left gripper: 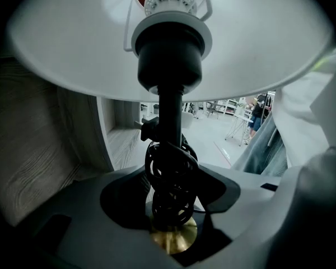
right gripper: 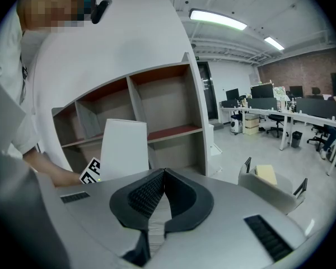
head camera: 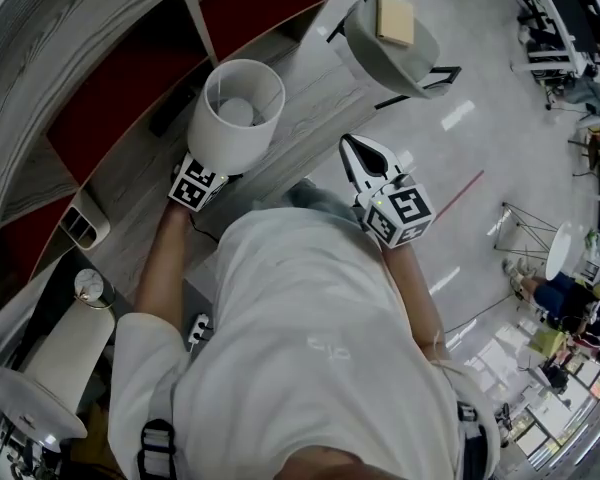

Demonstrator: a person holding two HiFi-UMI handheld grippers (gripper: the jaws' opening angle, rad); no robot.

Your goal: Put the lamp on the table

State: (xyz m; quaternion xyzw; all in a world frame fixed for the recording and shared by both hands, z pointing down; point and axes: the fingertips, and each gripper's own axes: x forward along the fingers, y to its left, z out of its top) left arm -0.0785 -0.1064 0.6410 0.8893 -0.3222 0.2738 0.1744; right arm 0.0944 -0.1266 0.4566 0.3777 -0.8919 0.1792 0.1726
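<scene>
Lamp (head camera: 235, 118) stands on the table (head camera: 310, 118), left gripper (left gripper: 171, 198) spread clear of its stem (left gripper: 169, 111) so it bears its own weight; right gripper (right gripper: 163, 175) pressed together, empty.

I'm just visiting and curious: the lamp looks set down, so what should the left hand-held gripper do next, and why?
Probably draw the left hand-held gripper straight back off the lamp. Its jaws stand apart either side of the cord-wrapped stem, not pressing it, and the lamp seems to stand upright on the table.
</scene>
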